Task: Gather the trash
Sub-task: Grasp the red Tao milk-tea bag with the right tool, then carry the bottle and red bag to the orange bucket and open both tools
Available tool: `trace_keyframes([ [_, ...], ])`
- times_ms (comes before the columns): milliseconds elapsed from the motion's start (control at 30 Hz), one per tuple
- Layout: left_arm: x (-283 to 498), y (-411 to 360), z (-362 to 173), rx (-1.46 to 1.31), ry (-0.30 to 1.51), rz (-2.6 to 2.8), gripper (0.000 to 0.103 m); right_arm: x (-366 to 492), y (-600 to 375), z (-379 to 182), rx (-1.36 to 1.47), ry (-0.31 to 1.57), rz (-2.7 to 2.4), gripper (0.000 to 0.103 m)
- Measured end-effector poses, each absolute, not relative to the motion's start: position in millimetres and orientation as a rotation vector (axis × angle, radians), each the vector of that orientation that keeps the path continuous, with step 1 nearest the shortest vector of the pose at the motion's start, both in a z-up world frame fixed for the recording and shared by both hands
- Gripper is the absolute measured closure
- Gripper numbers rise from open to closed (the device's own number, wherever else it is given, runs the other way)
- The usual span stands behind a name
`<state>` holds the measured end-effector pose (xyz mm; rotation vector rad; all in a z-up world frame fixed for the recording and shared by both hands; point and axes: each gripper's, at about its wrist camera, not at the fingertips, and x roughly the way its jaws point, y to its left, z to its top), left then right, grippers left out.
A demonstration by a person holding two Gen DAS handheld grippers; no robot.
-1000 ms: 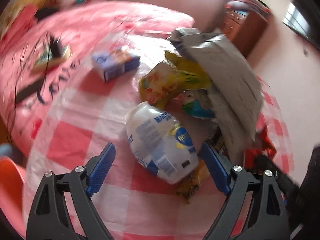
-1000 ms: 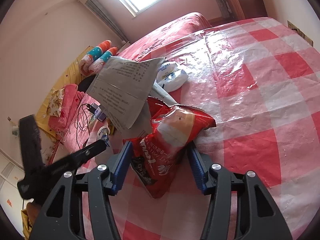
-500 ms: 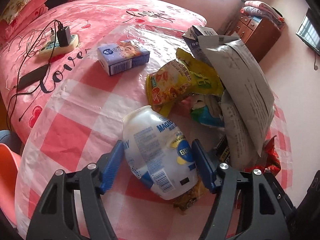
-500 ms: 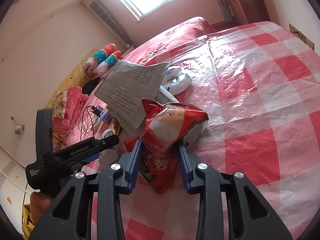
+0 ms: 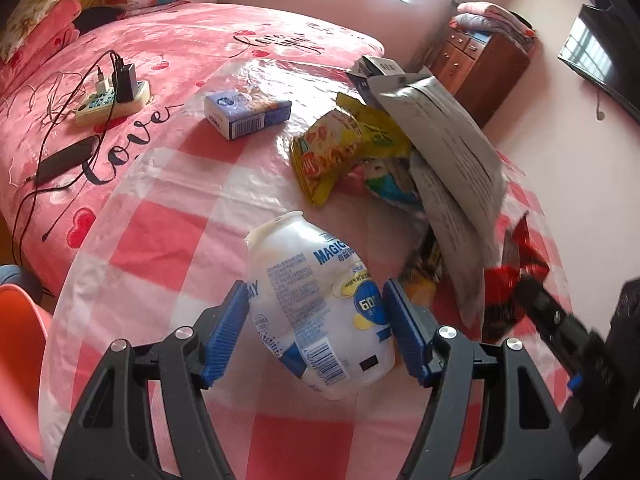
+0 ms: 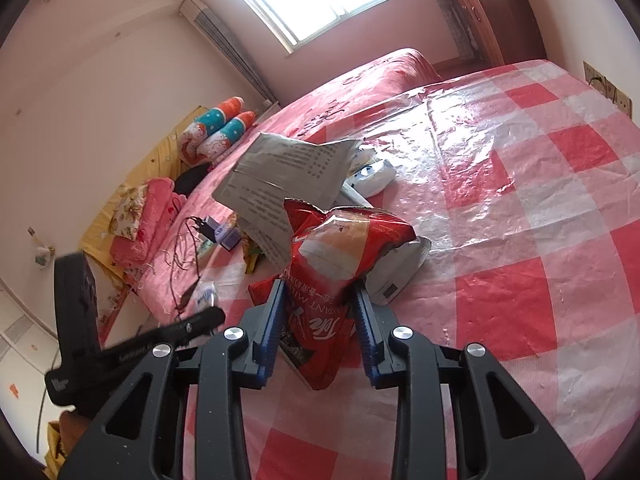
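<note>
A crushed white plastic bottle [image 5: 320, 304] with blue print sits between the blue pads of my left gripper [image 5: 316, 320], which is shut on it and holds it a little above the red-checked plastic sheet [image 5: 168, 232]. My right gripper [image 6: 318, 320] is shut on a red snack bag [image 6: 336, 264], its pads pinching the bag's lower part. Beyond lie a yellow snack bag [image 5: 340, 148], grey printed papers [image 5: 448, 152] and a blue-and-white box [image 5: 246, 114]. The papers [image 6: 288, 176] also stand behind the red bag in the right wrist view.
A power strip with chargers [image 5: 112, 96], a black phone [image 5: 66, 158] and cables lie on the pink bedspread [image 5: 200, 48] at the left. A wooden dresser [image 5: 480, 52] stands at the back right. An orange chair [image 5: 20, 328] is at the left edge. The left gripper's black body [image 6: 132, 348] crosses the right view.
My left gripper closed on the white bottle and lifted it slightly. My right gripper closed on the red snack bag, squeezing it narrower, and the bag now stands up off the sheet.
</note>
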<state>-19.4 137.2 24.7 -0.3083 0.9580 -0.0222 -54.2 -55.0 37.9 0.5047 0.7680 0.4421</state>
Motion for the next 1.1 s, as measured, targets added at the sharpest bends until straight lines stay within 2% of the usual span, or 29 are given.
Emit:
trace_keyframes([
  [267,-51.1,146.3,26.6,-0.312,0.943,-0.085,0.034,-65.0,-65.4,33.4,0.624,0.789,0.463,0.068],
  [567,-82.6,175.7,30.3,-0.338,0.915,-0.116,0.034,-84.3,-36.0,61.1,0.568,0.760,0.521,0.068],
  [833,-111.6,223.6,34.9,-0.374,0.885,-0.075,0.034,-93.2,37.0,83.8,0.462,0.808,0.667,0.068],
  [1100,-155.1,306.1,34.7,-0.412,0.854,0.085,0.034,-109.9,142.5,96.5,0.302,0.870,0.871,0.068],
])
